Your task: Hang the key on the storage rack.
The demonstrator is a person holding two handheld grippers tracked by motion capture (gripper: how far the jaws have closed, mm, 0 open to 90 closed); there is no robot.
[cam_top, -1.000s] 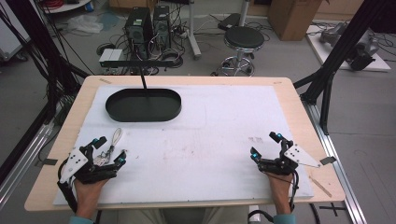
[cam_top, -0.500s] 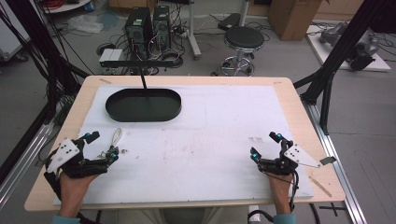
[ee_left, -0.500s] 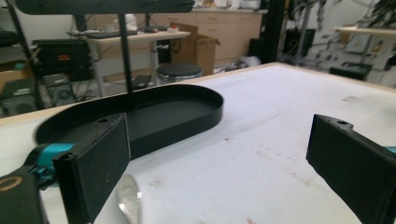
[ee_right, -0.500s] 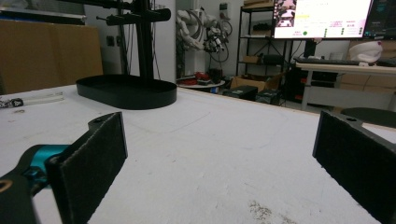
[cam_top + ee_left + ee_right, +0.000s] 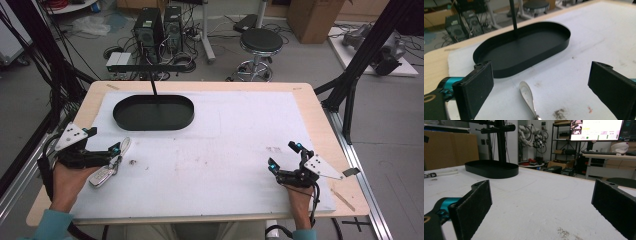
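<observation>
Two black jaws of the left gripper [image 5: 541,90] stand wide apart and hold nothing; between them, low on the white mat, lies a small silvery metal piece [image 5: 527,96] shaped like a spoon bowl on a thin stem, its lower end cut off by the frame. In the high view that left gripper [image 5: 112,155] sits at the table's near left corner, and the metal piece [image 5: 123,146] shows there as part of a longer bunch, with a pale fob-like object [image 5: 101,176] lying just beside the hand; what joins them is too small to tell. Beyond the piece, the black oval tray [image 5: 559,46] rests on the mat with a thin black post [image 5: 512,17] rising from its far rim.

The right gripper [image 5: 541,207] has its jaws equally wide open and empty, hovering low over bare mat. Its view adds what the others lack: the tray [image 5: 491,171] seen side-on, far off, and a monitor [image 5: 596,130] on a desk behind. From above, the right gripper [image 5: 285,157] lies near the table's right front, well apart from the left one. Between the two grippers the white mat [image 5: 225,145] is open, and a strip of wooden table edge [image 5: 312,107] borders it.
</observation>
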